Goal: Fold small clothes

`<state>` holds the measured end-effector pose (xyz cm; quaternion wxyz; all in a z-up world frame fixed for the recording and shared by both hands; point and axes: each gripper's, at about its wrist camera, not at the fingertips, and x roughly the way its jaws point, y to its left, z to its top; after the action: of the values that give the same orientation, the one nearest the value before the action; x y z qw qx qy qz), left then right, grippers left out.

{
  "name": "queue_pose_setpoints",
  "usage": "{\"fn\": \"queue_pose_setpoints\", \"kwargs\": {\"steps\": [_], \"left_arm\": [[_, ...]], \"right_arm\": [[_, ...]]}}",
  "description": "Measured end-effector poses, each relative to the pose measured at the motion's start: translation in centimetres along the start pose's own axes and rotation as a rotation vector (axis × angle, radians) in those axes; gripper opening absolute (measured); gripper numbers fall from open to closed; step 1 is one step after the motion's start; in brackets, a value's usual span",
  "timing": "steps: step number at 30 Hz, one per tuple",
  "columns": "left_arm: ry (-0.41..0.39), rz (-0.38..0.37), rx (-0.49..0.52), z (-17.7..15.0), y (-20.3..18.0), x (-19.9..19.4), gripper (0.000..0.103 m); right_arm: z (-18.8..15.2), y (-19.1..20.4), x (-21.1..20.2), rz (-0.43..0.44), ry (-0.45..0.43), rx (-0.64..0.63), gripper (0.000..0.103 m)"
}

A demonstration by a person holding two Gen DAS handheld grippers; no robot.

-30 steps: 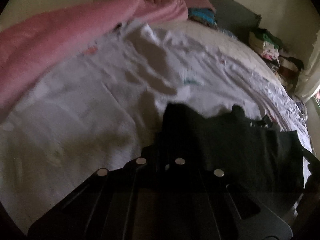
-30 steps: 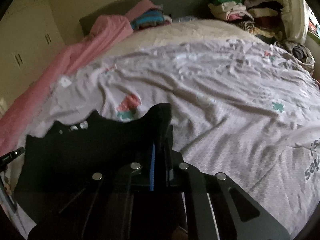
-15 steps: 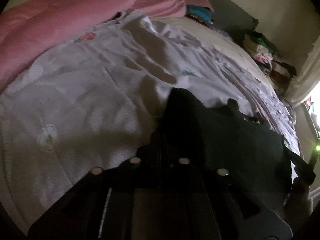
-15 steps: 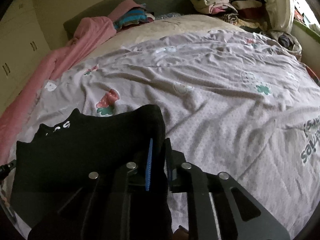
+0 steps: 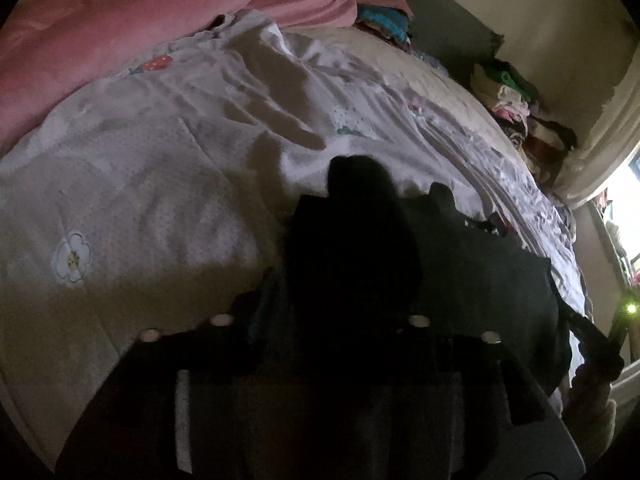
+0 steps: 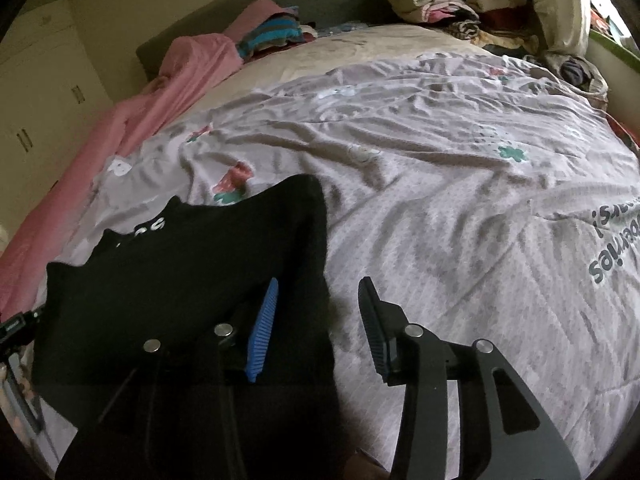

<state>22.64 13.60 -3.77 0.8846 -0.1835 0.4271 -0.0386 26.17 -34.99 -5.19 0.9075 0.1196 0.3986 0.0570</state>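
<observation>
Both pairs of tongs have just been opening, letting go of the black garment point(image 6: 180, 280) that each was pinching a second ago. On the right gripper point(image 6: 316, 324) the gap is plainly showing now: the blue-ribbed finger is hanging over the cloth's right edge while the other finger is standing over bare bedsheet point(image 6: 460, 220), with only that edge between them and nothing being squeezed. For the left gripper point(image 5: 336, 312) the view is too dark to show the finger pads; a fold of black cloth is rising between them, and it is looking loosely draped rather than gripped, though I cannot tell for certain. Meanwhile the garment is lying flat near the front edge of the bed, spread between the two grippers, its white lettering facing up toward the pink blanket point(image 6: 132, 120). Piles of other clothes point(image 6: 460, 4) are waiting well apart at the head of the bed. Judging by this, the laying-out step is finishing, and the next grasp probably needs a side or sleeve to start the first fold.
</observation>
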Motion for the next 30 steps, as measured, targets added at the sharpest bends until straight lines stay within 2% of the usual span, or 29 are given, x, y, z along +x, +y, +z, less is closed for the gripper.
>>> {"fn": "queue_pose_setpoints", "kwargs": {"steps": [2, 5, 6, 7, 13, 18, 20, 22, 23, 26, 30], "left_arm": [[0.015, -0.012, 0.002, -0.3, -0.3, 0.1, 0.038], [0.013, 0.051, 0.025, -0.6, -0.7, 0.2, 0.038], [0.003, 0.074, 0.032, -0.6, -0.7, 0.0, 0.028], [-0.008, 0.082, 0.033, -0.6, -0.7, -0.2, 0.0], [-0.036, 0.094, -0.02, -0.4, 0.7, -1.5, 0.0], [-0.018, 0.103, -0.044, -0.7, 1.3, -1.5, 0.0], [-0.02, 0.126, -0.028, -0.9, 1.1, -1.6, 0.0], [-0.006, 0.198, -0.013, -1.2, 1.2, -1.3, 0.0], [-0.001, 0.204, -0.021, -1.3, 1.4, -1.2, 0.0], [0.006, 0.153, -0.083, -1.5, 2.4, -1.6, 0.0], [-0.007, 0.151, -0.069, -2.5, 2.0, -2.9, 0.0]], "right_arm": [[-0.2, 0.3, -0.1, 0.002, 0.002, -0.015, 0.041], [-0.6, 0.5, -0.3, -0.002, 0.001, -0.023, 0.041], [-0.6, 0.4, -0.3, -0.002, 0.002, -0.022, 0.041], [-0.7, 0.4, -0.3, -0.001, 0.002, -0.019, 0.041], [-0.9, 0.4, -0.7, -0.001, -0.006, -0.018, 0.04], [-1.4, 0.3, -1.3, -0.015, -0.015, -0.016, 0.04], [-1.6, 0.2, -1.6, -0.03, -0.015, -0.02, 0.04], [-1.9, 0.0, -1.8, -0.046, -0.008, -0.012, 0.04], [-2.0, -0.1, -1.9, -0.044, -0.009, -0.009, 0.04], [-2.3, -0.3, -2.6, -0.044, -0.015, -0.009, 0.04], [-2.9, -0.2, -3.6, -0.049, -0.025, -0.028, 0.04]]}}
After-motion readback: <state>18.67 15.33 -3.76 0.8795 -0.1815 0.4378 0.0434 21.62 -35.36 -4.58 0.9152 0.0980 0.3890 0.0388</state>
